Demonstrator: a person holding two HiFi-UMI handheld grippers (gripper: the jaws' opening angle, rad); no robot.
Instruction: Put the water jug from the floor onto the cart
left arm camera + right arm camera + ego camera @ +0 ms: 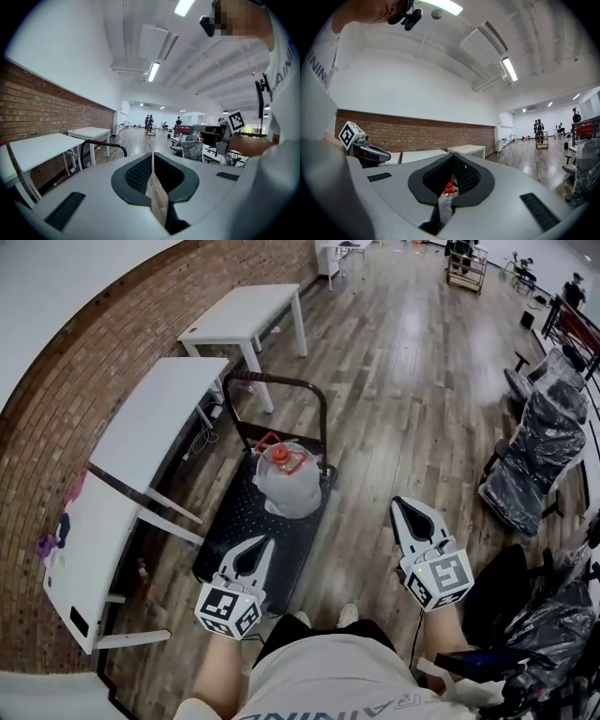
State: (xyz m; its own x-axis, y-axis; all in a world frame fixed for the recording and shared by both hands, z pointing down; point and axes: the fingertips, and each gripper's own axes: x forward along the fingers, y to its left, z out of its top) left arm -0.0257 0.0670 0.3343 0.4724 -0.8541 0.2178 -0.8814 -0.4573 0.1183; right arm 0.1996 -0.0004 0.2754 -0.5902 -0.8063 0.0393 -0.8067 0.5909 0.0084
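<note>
Clear red-capped plastic water jug (pixel 286 482) upright on black platform cart (pixel 234 531), prob. done; left claw (pixel 255 545) & right claw (pixel 403 507) clenched, empty, nr cart.

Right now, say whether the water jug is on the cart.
On the cart: the water jug stands upright on its black deck, red cap up.

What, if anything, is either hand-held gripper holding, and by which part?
Nothing. The left hand-held gripper and the right hand-held gripper are both shut and empty; the water jug sits on the cart, clear of both.
</note>
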